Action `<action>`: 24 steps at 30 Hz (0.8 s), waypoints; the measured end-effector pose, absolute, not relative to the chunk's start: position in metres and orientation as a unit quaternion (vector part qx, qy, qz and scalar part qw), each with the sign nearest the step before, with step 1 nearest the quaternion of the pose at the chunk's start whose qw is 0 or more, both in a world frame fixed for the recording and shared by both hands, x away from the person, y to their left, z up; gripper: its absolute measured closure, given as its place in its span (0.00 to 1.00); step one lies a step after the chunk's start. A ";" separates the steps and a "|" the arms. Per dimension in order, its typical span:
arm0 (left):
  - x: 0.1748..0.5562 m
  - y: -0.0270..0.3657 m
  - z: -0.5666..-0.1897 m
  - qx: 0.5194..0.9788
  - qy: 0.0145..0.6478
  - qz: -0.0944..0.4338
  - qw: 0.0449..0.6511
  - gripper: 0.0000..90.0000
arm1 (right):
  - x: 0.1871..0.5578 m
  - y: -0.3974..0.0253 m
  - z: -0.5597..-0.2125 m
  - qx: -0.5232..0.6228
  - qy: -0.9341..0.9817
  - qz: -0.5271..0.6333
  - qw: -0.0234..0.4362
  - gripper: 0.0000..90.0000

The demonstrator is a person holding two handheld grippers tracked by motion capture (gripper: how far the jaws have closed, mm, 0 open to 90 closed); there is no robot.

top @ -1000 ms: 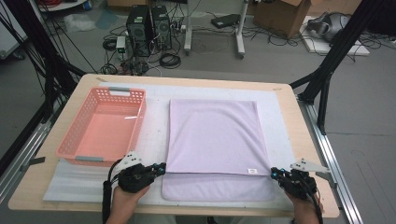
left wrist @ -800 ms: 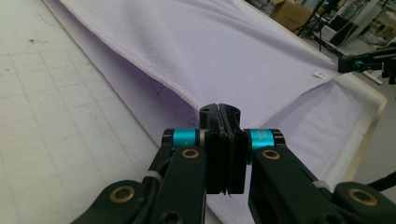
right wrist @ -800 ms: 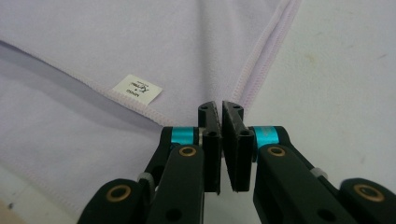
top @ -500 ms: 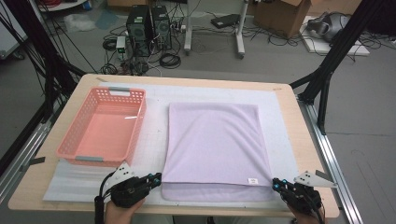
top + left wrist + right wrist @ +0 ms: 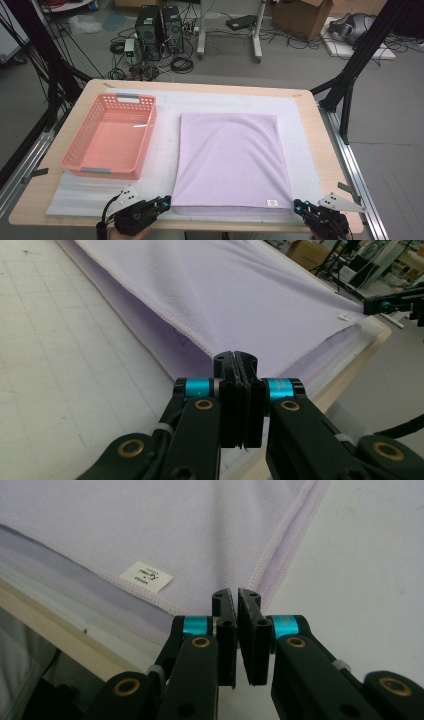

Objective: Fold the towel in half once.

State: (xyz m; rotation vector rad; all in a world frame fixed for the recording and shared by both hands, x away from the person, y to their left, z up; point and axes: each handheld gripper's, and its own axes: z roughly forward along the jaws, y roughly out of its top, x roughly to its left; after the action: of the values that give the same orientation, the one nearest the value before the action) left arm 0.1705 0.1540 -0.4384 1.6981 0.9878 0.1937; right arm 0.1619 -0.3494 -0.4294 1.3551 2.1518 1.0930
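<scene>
Desk [image 5: 320,130] with folded lilac towel [image 5: 230,160], left tool [image 5: 165,201] and right tool [image 5: 299,205] both closed empty at its near corners.

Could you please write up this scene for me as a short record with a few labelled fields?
work: folding a lilac towel on a white mat
towel: folded, lying flat, small white label near its right front corner
basket: pink, empty, left of the towel, apart from it
left hand-held gripper: at the towel's left front corner, jaws together; whether cloth is pinched cannot be told
right hand-held gripper: at the right front corner, narrow gap between the jaws, no cloth seen in it
table: wooden, carries the mat
</scene>
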 end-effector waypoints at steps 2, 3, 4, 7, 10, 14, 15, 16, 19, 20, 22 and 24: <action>0.167 0.154 -0.439 0.722 0.418 0.083 0.546 0.98 | 0.160 -0.350 -0.431 0.484 0.764 0.387 0.179 0.96; 0.165 0.153 -0.439 0.725 0.417 0.084 0.542 0.98 | 0.158 -0.350 -0.431 0.487 0.762 0.388 0.177 0.96; 0.163 0.152 -0.440 0.728 0.417 0.083 0.538 0.98 | 0.156 -0.350 -0.430 0.486 0.762 0.388 0.181 0.96; 0.165 0.149 -0.443 0.737 0.415 0.068 0.530 0.97 | 0.154 -0.349 -0.431 0.483 0.769 0.375 0.188 0.93; 0.168 0.151 -0.441 0.728 0.415 0.066 0.541 0.75 | 0.158 -0.348 -0.433 0.495 0.764 0.363 0.200 0.67; 0.173 0.152 -0.439 0.722 0.402 0.101 0.553 0.71 | 0.164 -0.349 -0.430 0.501 0.748 0.380 0.211 0.64; 0.175 0.152 -0.439 0.724 0.396 0.116 0.553 0.69 | 0.165 -0.349 -0.430 0.500 0.748 0.382 0.210 0.64; 0.178 0.152 -0.438 0.726 0.390 0.126 0.552 0.68 | 0.167 -0.349 -0.430 0.498 0.747 0.388 0.209 0.65; 0.188 0.152 -0.439 0.724 0.385 0.136 0.556 0.67 | 0.173 -0.350 -0.431 0.495 0.746 0.391 0.213 0.70; 0.191 0.152 -0.439 0.722 0.386 0.136 0.558 0.67 | 0.175 -0.351 -0.431 0.496 0.744 0.393 0.214 0.71; 0.197 0.152 -0.439 0.722 0.386 0.137 0.558 0.66 | 0.182 -0.353 -0.432 0.500 0.739 0.399 0.210 0.74; 0.202 0.151 -0.440 0.723 0.385 0.138 0.557 0.66 | 0.192 -0.355 -0.434 0.505 0.735 0.404 0.204 0.79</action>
State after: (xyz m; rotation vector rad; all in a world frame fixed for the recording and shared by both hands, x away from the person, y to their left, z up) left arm 0.2024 0.1514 -0.4396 1.7068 0.9079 0.3252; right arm 0.1916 -0.3551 -0.4338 1.4083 2.0506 1.1269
